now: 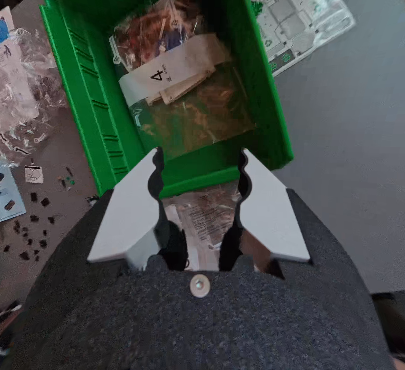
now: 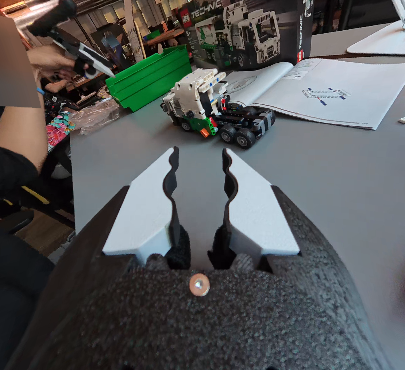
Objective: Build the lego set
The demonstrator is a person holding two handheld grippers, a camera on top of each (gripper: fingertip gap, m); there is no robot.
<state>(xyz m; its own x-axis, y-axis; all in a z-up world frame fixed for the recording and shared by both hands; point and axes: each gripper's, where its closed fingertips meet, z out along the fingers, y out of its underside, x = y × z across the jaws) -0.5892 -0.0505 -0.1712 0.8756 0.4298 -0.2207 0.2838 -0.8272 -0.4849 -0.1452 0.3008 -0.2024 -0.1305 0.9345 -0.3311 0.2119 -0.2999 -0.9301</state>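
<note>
Nearest the lens in the right wrist view, the right tongs [image 2: 200, 151] are hovering low over the bare grey bench [image 2: 306, 173] with jaws apart and nothing between them. They seem to be waiting while the other hand fetches parts. The half-built truck [image 2: 210, 109] is sitting on the bench just ahead of them and a little to the right, cab white, chassis black, wheels down. Behind it the instruction booklet [image 2: 317, 92] is lying open, probably kept in reach for checking steps, and the set's box [image 2: 247, 30] is standing upright at the back.

The left tongs [image 1: 200, 151] are also gaping and holding nothing, poised over the near rim of the green bin [image 1: 105, 118]. Inside the bin, sealed part bags [image 1: 186, 87] are lying, one with a white numbered band; they lie ahead of the tips, not touched. A sticker sheet [image 1: 295, 15] is lying beside the bin, and small dark loose pieces [image 1: 32, 228] are lying scattered to the left.
</note>
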